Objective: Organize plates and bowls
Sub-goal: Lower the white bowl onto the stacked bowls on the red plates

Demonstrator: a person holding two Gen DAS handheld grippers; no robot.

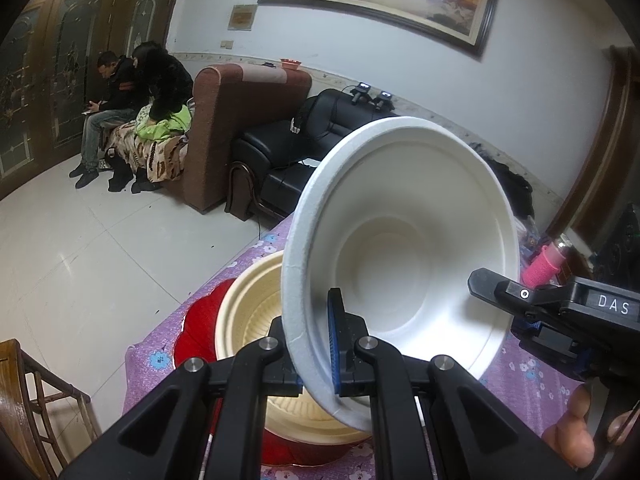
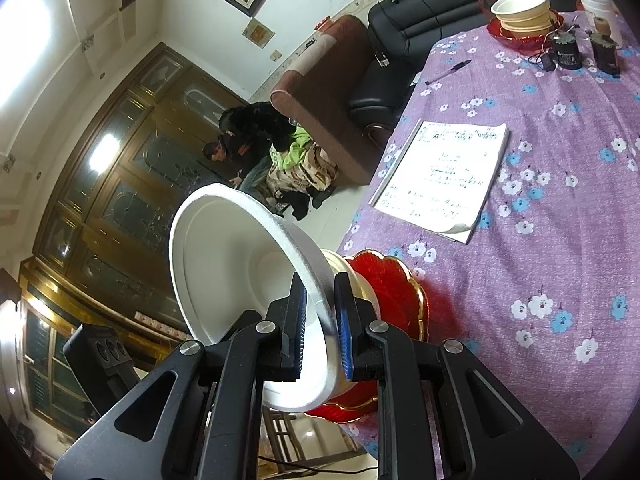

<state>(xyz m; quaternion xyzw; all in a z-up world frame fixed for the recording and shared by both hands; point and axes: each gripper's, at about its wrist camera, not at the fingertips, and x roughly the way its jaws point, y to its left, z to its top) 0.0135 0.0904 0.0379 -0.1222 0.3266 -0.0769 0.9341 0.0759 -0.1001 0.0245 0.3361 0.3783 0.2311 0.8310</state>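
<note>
**Nesting the white bowl squarely into the cream one**

Closest to the lens in each wrist view, a claw is clenched on the white bowl: the left claw [image 1: 306, 320] pinches its rim at about 7 o'clock of the opening as that camera sees it, and the right claw [image 2: 320, 296] bites the rim on the opposite side. The white bowl [image 1: 400, 248] is off the surface and tipped nearly on its side, its mouth facing the left camera.

Just behind and below it sits the cream bowl [image 1: 248, 308], upright on a red plate [image 1: 196, 324] near the edge of the purple-clothed surface [image 2: 540, 240]. That looks like the target.

To do this well, I would roll both wrists together until the white rim is level, then centre its base over the cream mouth before lowering. The foam looks soft and already shows small cracks at the left pinch, so twisting one claw against the other risks tearing it. Letting one claw go only once the bowl is seated seems wise, as the plate lies close to the edge.

Farther off, at 1 o'clock in the right view, lie a notebook [image 2: 440, 176] and a pen [image 2: 448, 70], and beyond them another bowl stack [image 2: 520, 12].
</note>
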